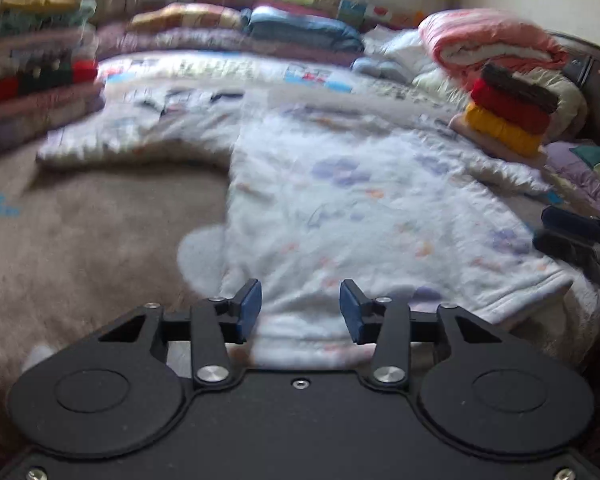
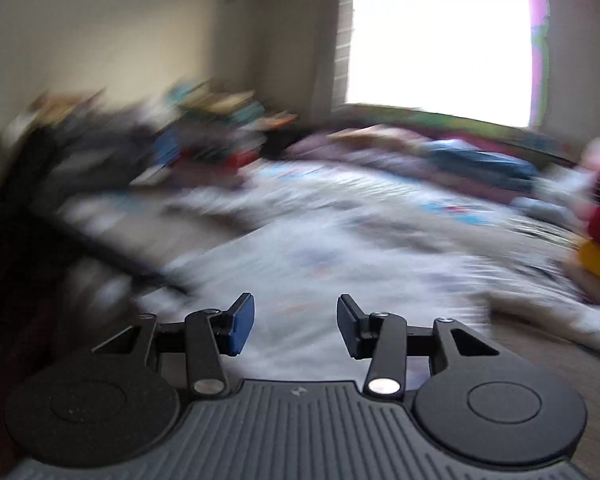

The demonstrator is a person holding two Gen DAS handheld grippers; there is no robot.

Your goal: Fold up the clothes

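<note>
A white fleece top with small floral prints lies spread flat on the brown blanket, one sleeve stretched to the left. My left gripper is open and empty just above the garment's near hem. My right gripper is open and empty over the same white top; that view is heavily blurred. The right gripper's dark fingers show at the right edge of the left wrist view, beside the garment's right side.
A tall stack of folded clothes stands at the left. A small folded stack, brown, red and yellow, sits at the right next to a pink quilt. Folded bedding lines the back under the window.
</note>
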